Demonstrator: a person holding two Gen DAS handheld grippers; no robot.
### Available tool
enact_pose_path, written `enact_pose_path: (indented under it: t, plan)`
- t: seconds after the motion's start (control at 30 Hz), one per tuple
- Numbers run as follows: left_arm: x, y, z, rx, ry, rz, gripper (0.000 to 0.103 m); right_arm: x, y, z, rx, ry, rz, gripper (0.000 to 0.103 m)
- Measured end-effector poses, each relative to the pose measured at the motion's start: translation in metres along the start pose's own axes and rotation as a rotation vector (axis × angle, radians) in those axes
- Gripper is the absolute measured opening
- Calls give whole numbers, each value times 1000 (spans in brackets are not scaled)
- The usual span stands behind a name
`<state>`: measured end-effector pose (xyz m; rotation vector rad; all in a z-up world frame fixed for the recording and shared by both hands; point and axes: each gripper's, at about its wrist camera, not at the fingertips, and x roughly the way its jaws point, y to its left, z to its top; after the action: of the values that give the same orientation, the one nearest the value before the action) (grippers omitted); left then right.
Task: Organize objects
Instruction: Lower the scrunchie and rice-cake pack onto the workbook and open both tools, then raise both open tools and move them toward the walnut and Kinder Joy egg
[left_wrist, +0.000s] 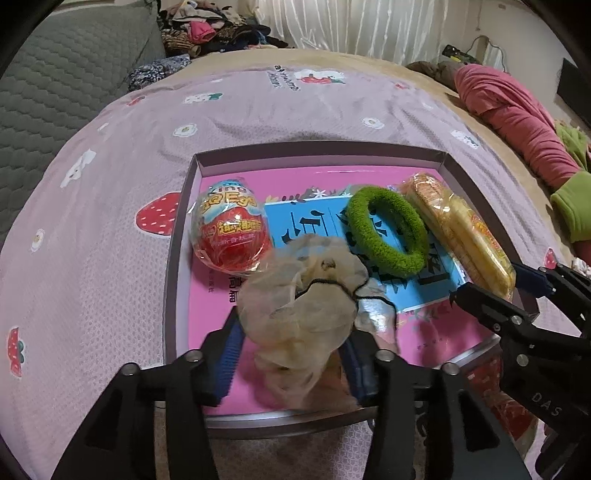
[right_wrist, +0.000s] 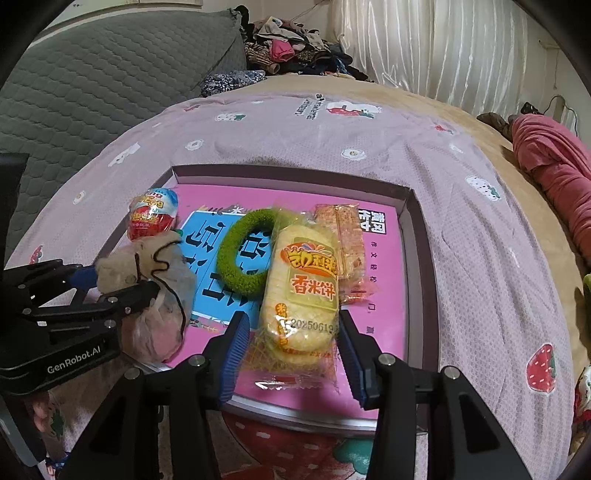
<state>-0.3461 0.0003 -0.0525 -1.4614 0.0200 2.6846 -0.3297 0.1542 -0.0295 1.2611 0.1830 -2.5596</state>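
Note:
A shallow grey box with a pink printed floor lies on the bed. In it are a red toy egg, a green fuzzy hair ring and a yellow rice-cracker packet, with an orange snack packet beside it. A beige gauzy scrunchie rests at the box's near left, between the blue pads of my left gripper, which stand apart from it, open. My right gripper straddles the near end of the cracker packet, its pads just outside the wrapper, open.
The box sits on a lilac strawberry-print sheet. A grey quilted cushion lies far left, a pile of clothes at the back, a pink garment at the right. Each gripper shows in the other's view, close together.

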Motion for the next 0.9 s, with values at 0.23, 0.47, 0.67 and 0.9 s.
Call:
enact_pose_path:
  t: [0.23,0.47,0.67,0.9]
  plan:
    - [-10,2,1,8,-5,33,74,-13,-1,3,9,-19,-13,63]
    - [-44,11,4,-30,-42,19,77,-44,-1,5,9,-50,-24,75]
    - [-89,11,3,-40,-82,11,80,-88,1,9,1,-101,-38,81]
    - [-153,7,-3,-47,-147,-10,85,-148,10,6,-30,-171,-72,89]
